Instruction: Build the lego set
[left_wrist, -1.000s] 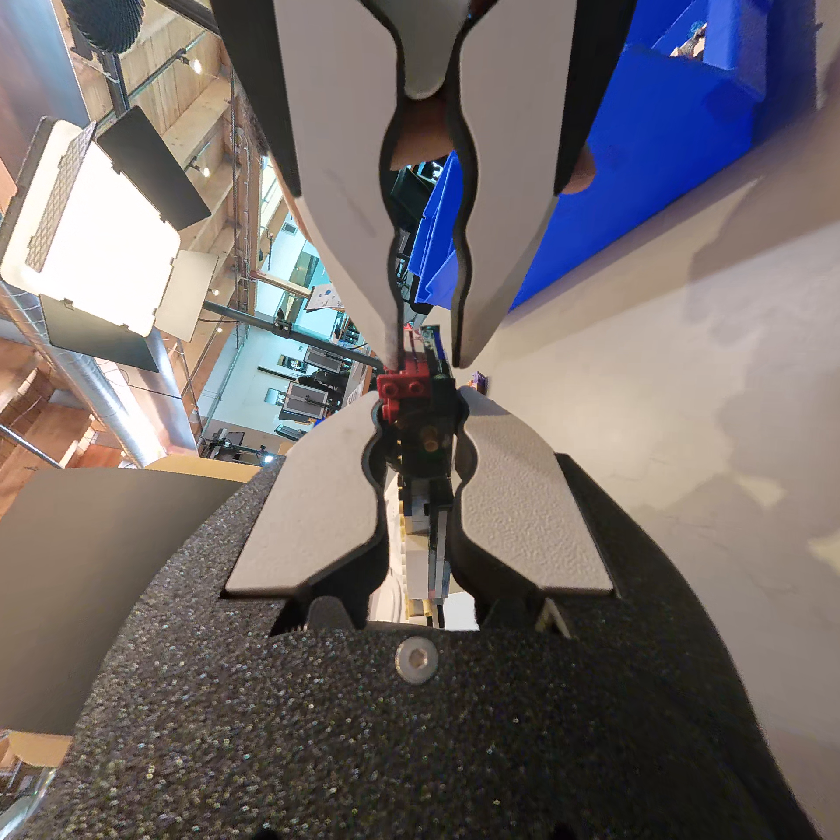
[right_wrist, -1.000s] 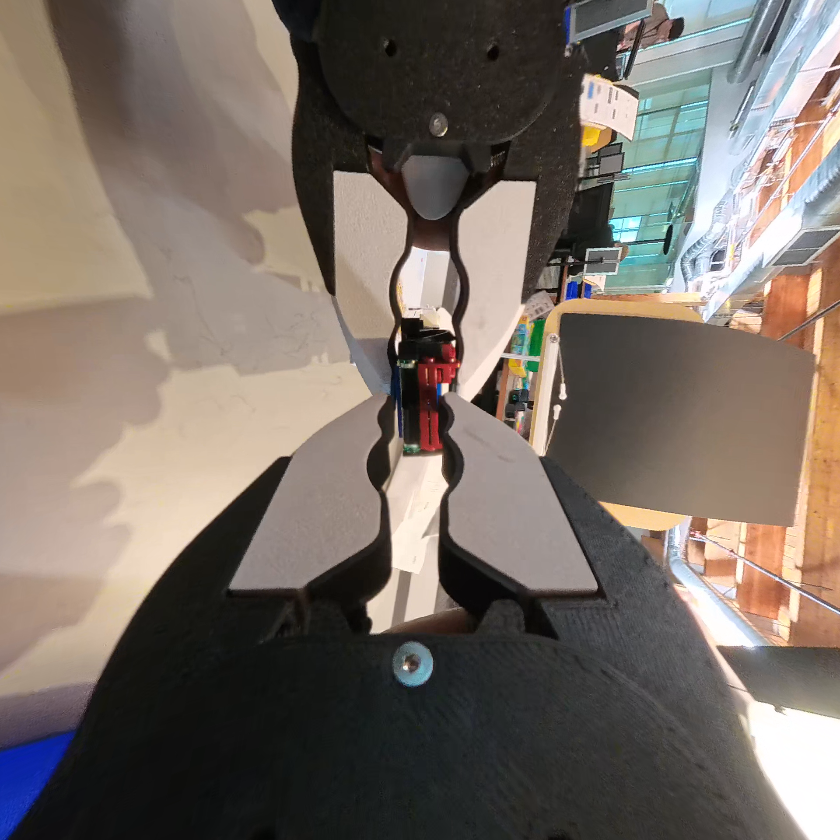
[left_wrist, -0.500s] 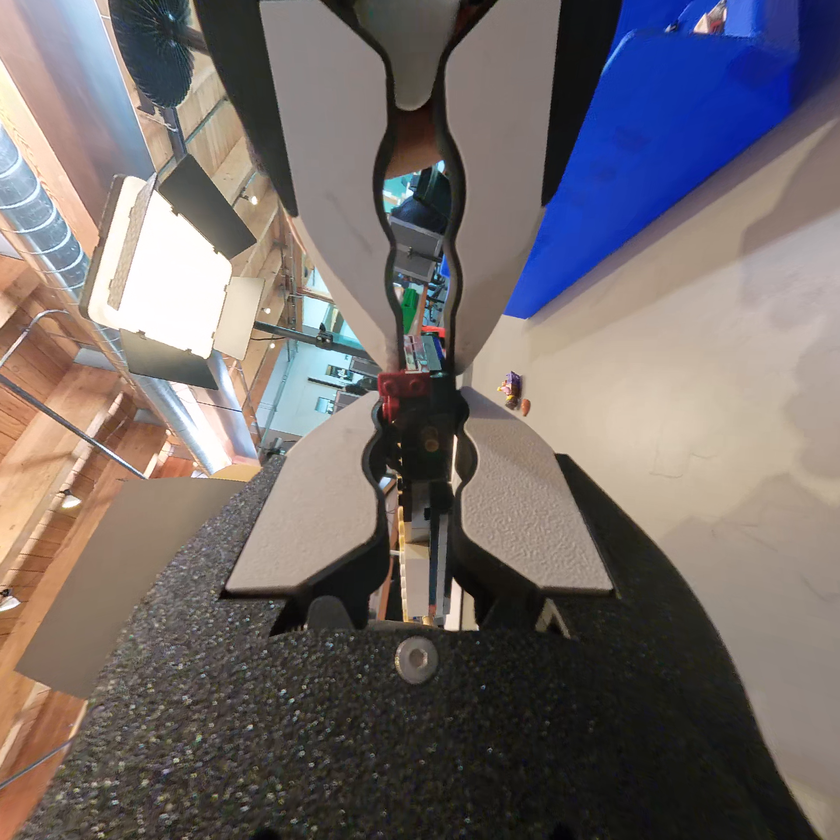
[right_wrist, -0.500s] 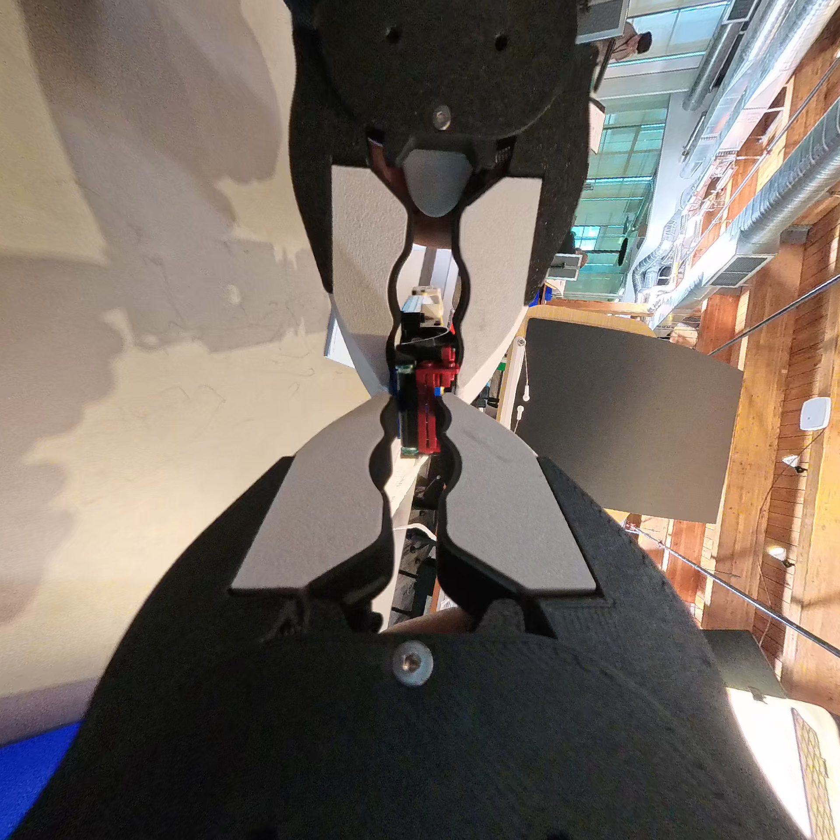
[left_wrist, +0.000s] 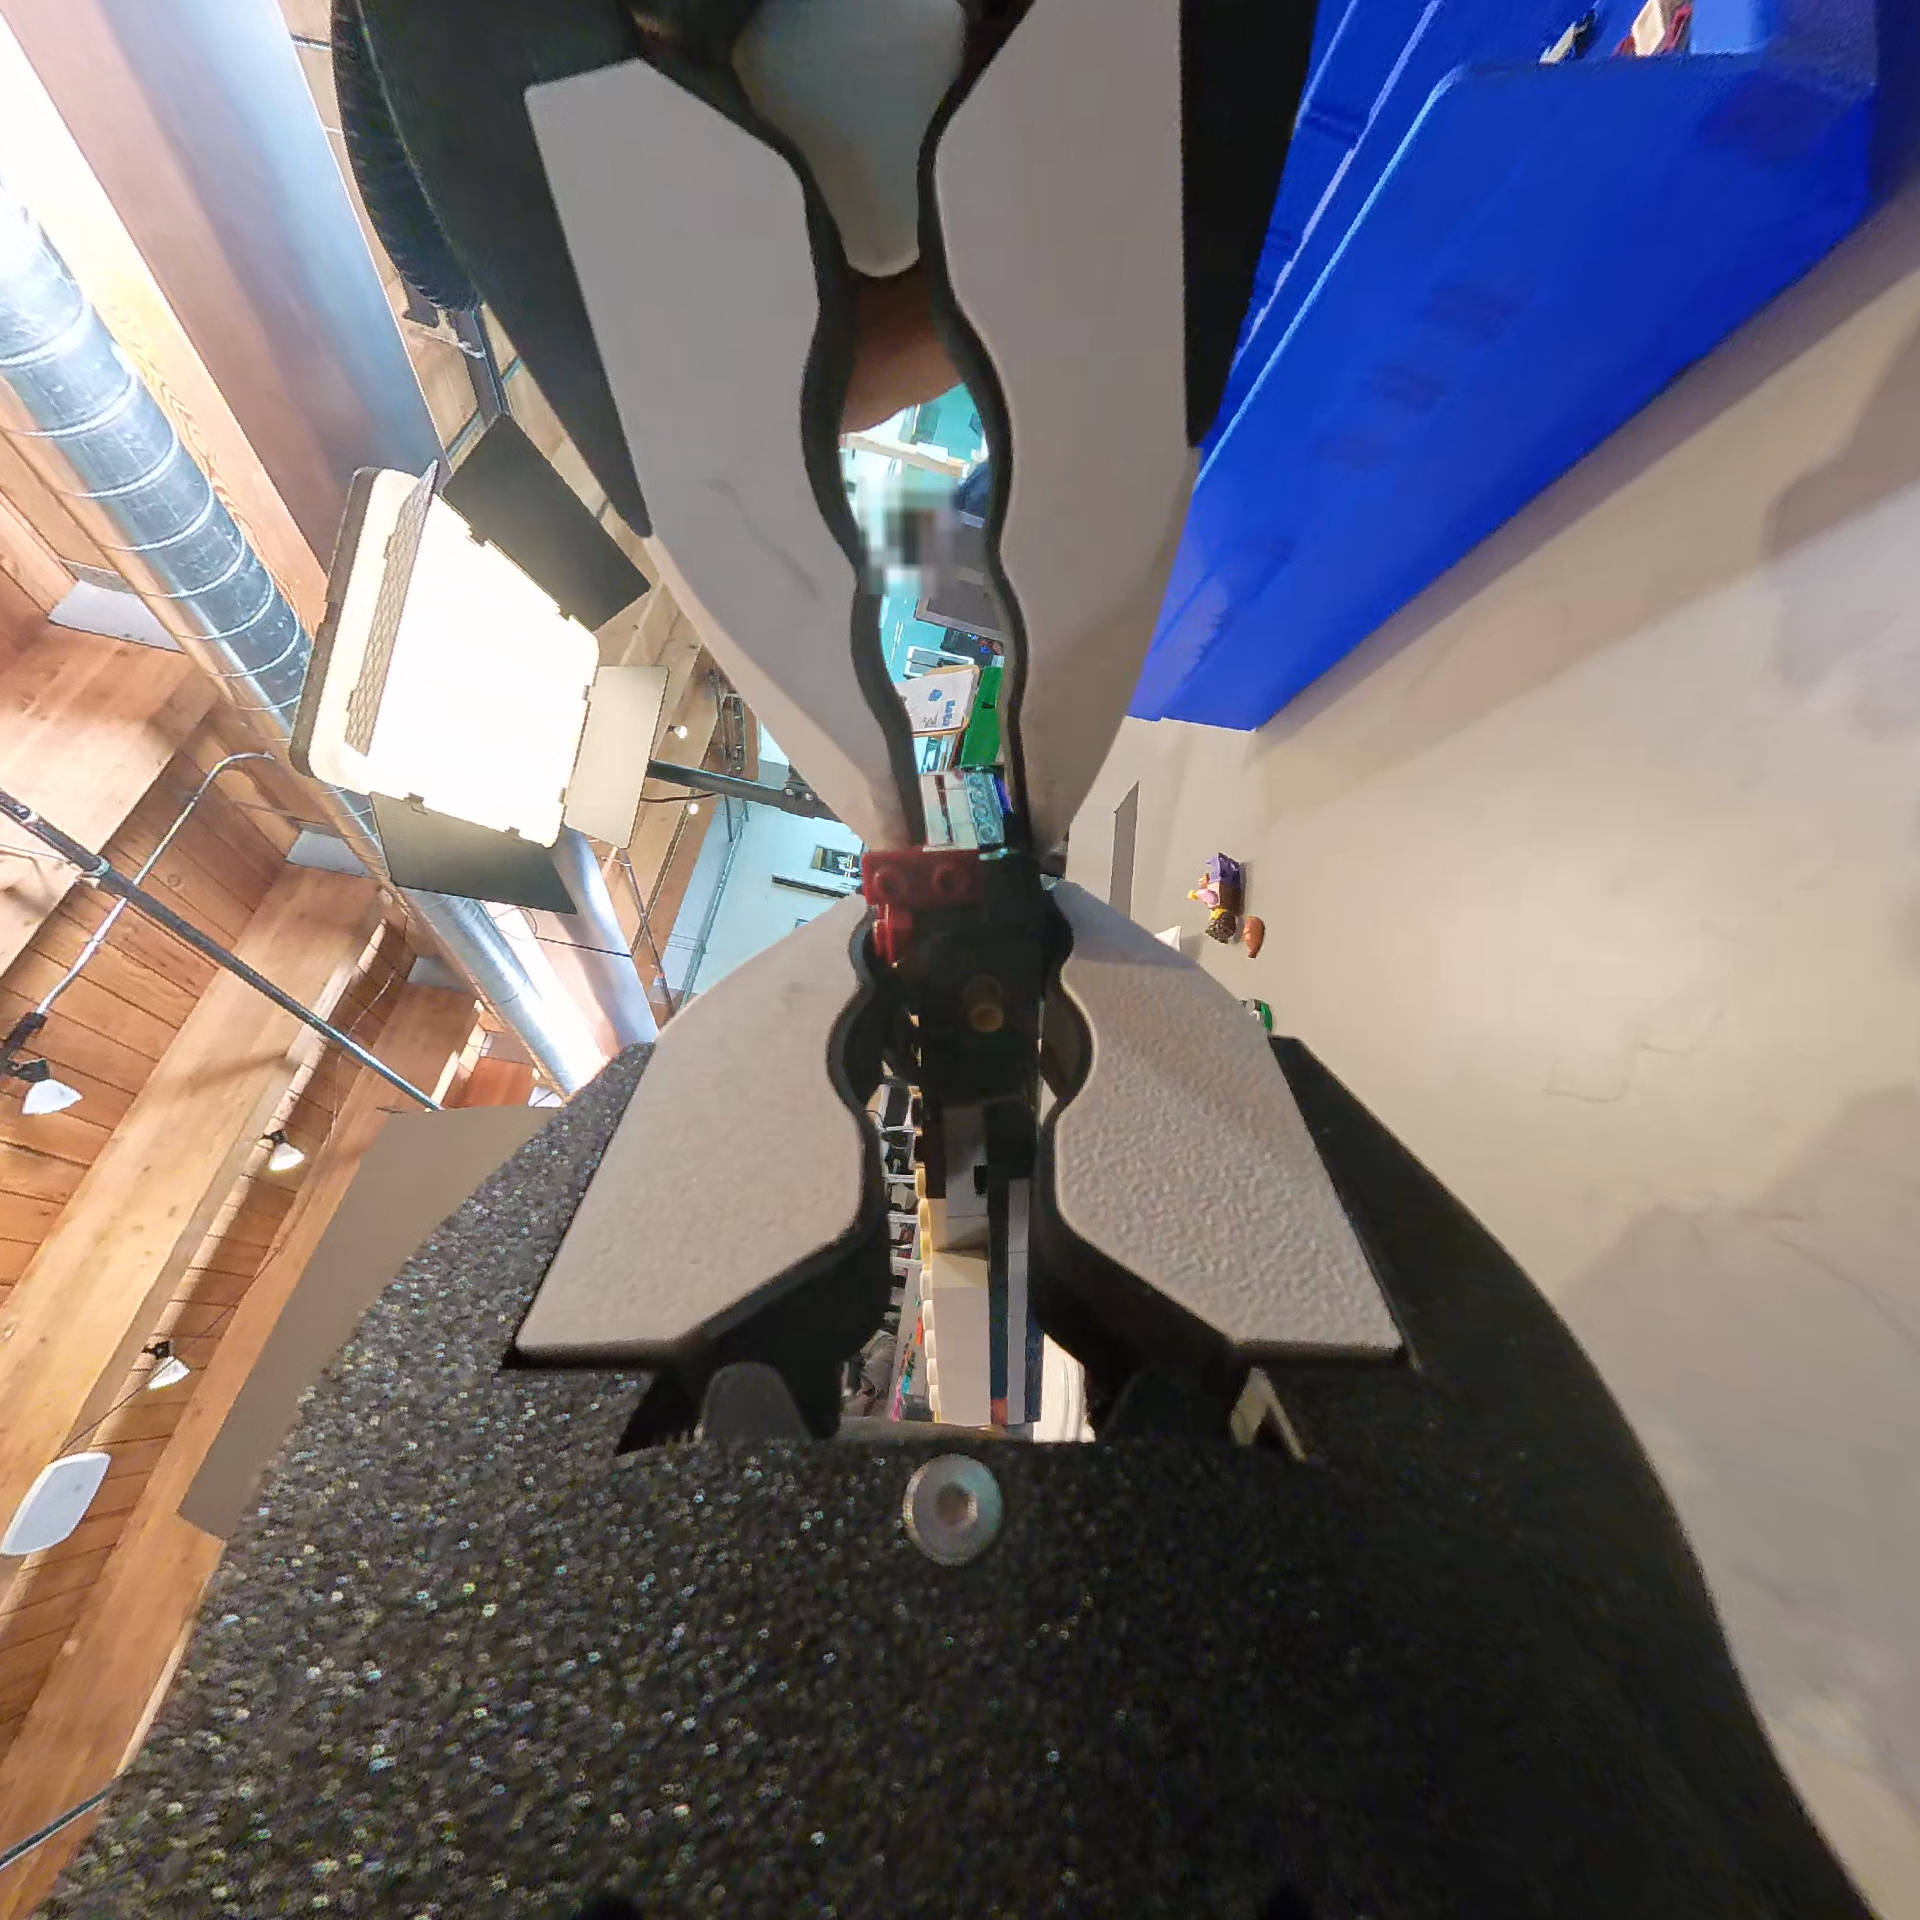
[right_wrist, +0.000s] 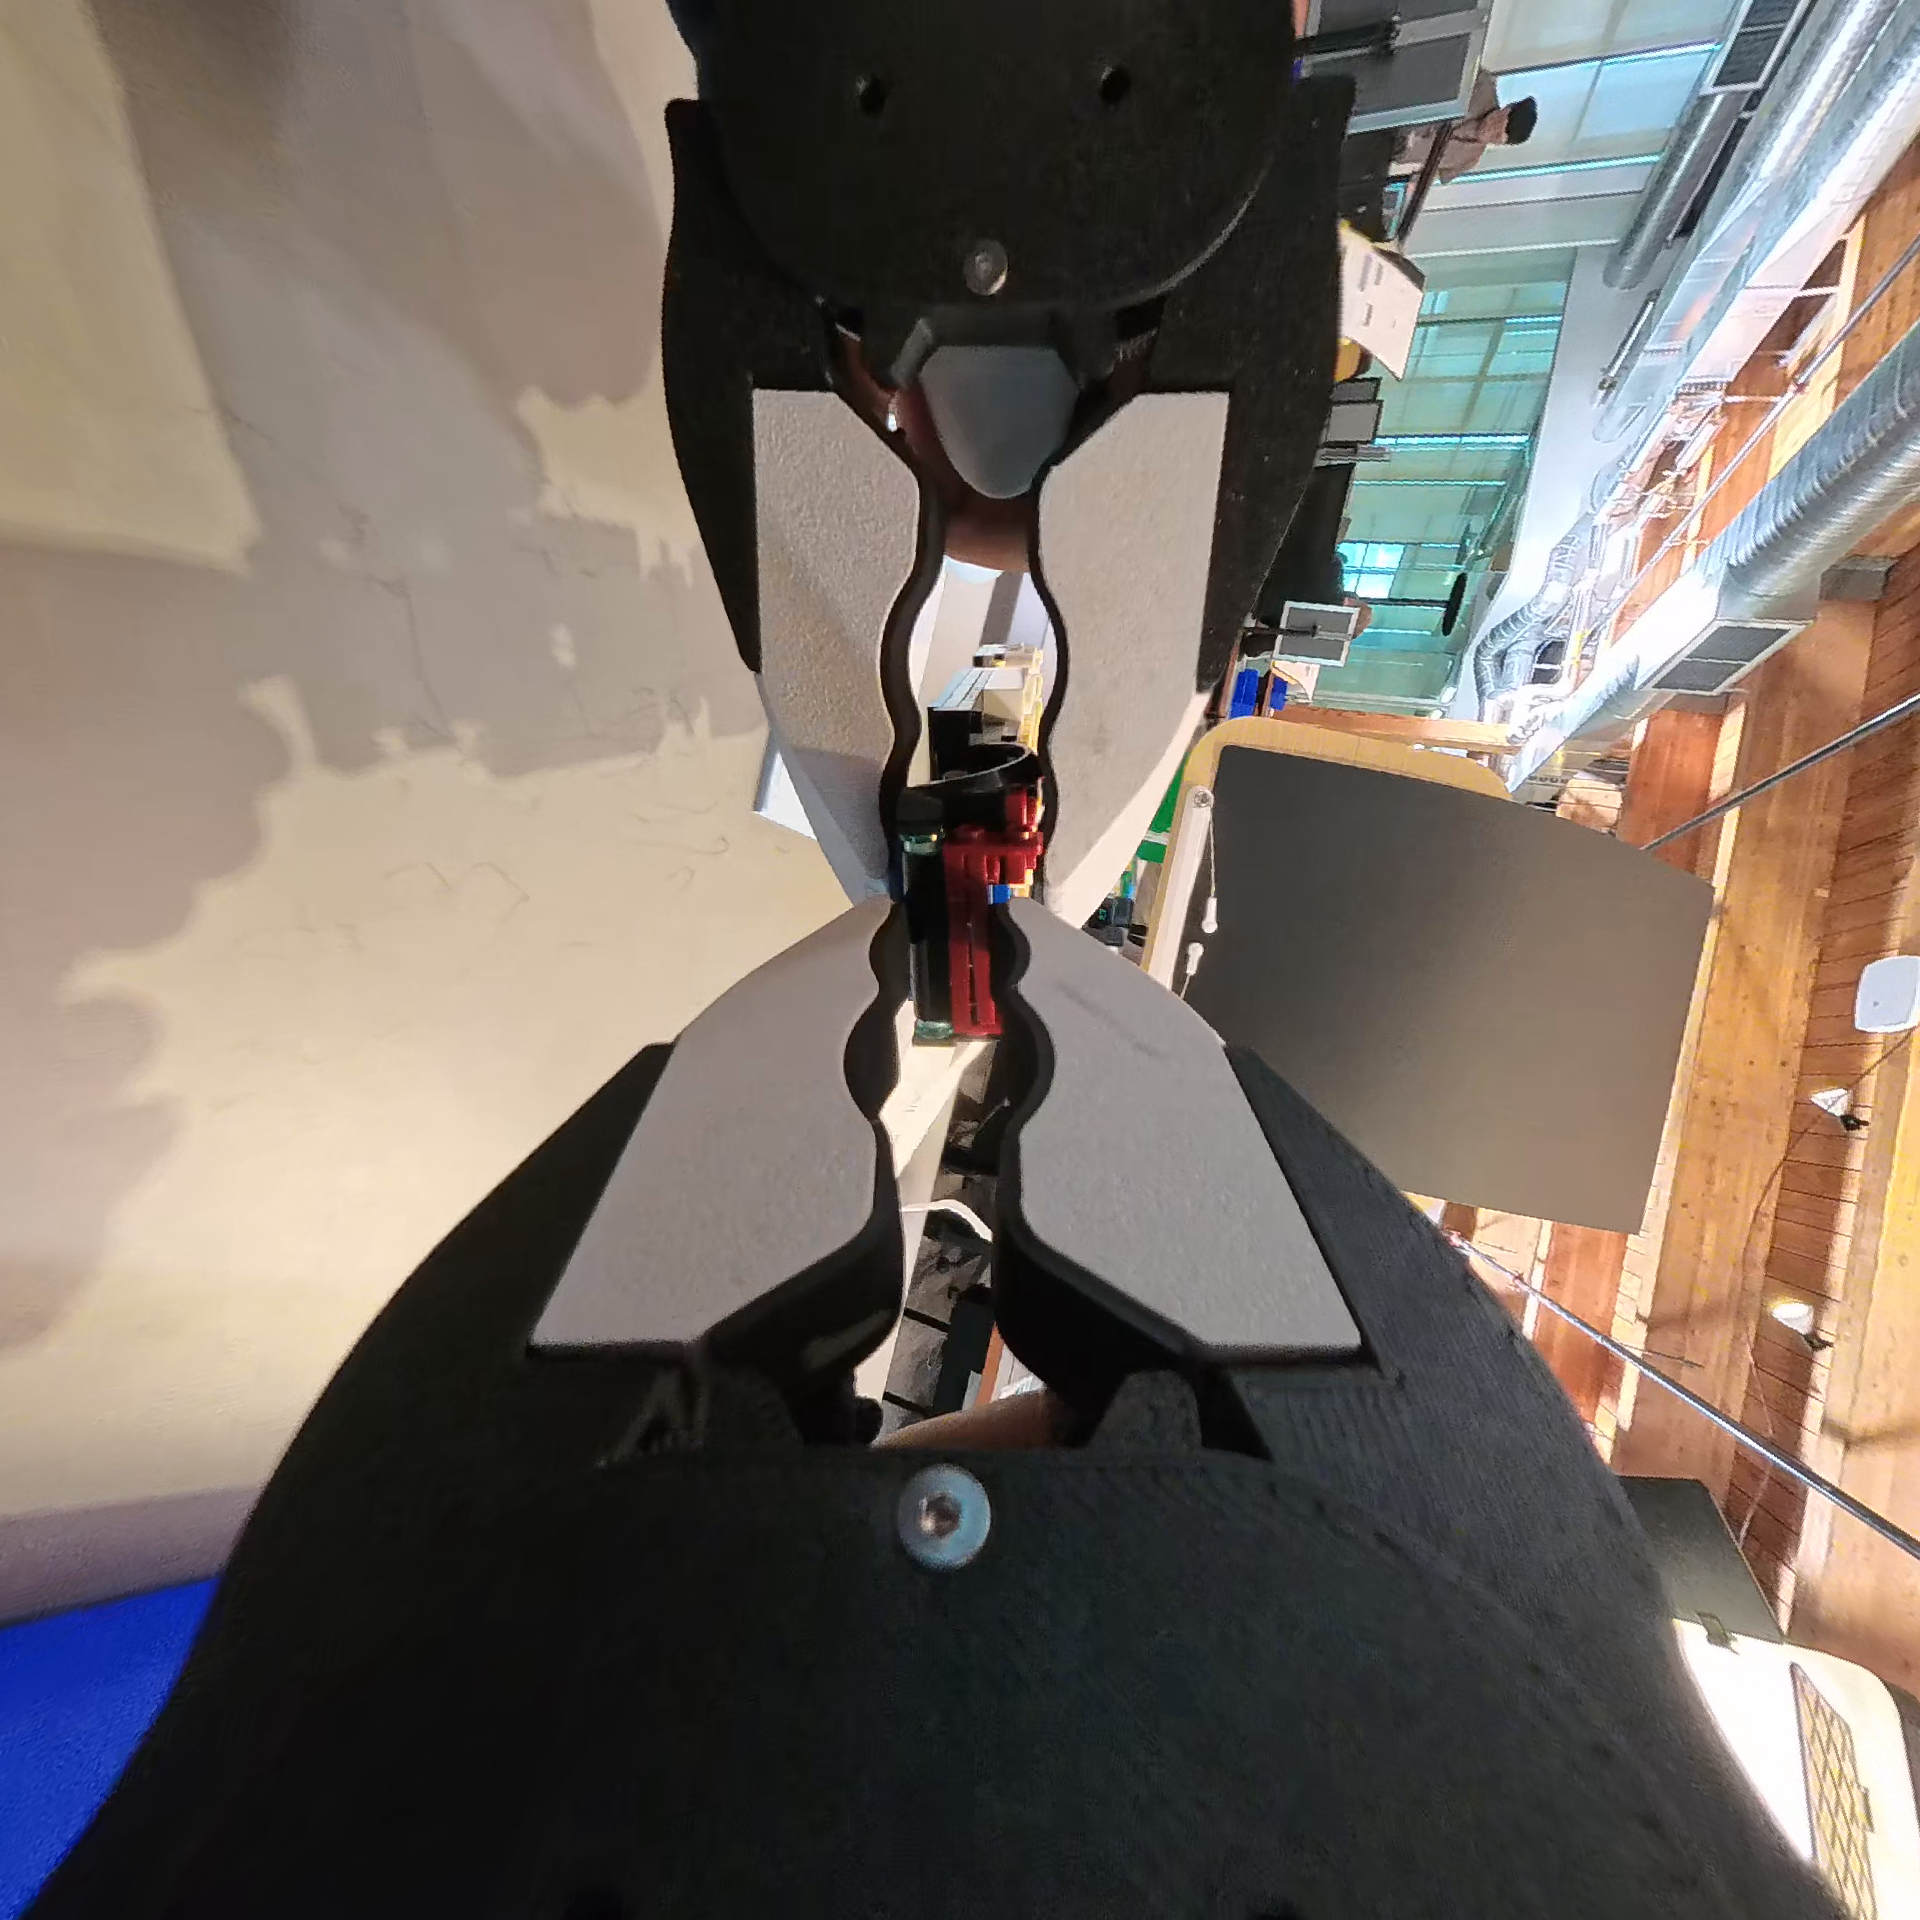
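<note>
Brick model (left_wrist: 961, 997), built of black, red, white and clear pieces, is held in the air between two grippers that face each other tip to tip. The left gripper (left_wrist: 956, 914) is clamped on the model's black and red end, both grey pads pressed against its sides; behind the tips, white and tan bricks run back between the fingers toward the gripper body. The right gripper (right_wrist: 954, 935) is clamped on the other end, where a red piece (right_wrist: 971, 956) and a dark clear-edged piece lie side by side between its pads. In the left wrist view the right gripper comes down from the top edge, its tips meeting the model at a red plate (left_wrist: 920, 883) with clear and white bricks just above it. In the right wrist view the left gripper is seen likewise from the top, with a black curved piece (right_wrist: 982, 779) and white bricks inside its fingers.

Both views are tilted on their side. A pale table (left_wrist: 1507, 935) is seen at the right of the left wrist view, with blue bins (left_wrist: 1507, 364) standing on it and a small figure (left_wrist: 1221, 899) lying near a brown bit, well apart from the grippers. A lit lamp panel (left_wrist: 447, 665) hangs at the left under wooden beams and a silver duct. A dark board (right_wrist: 1455, 1018) stands at the right of the right wrist view.
</note>
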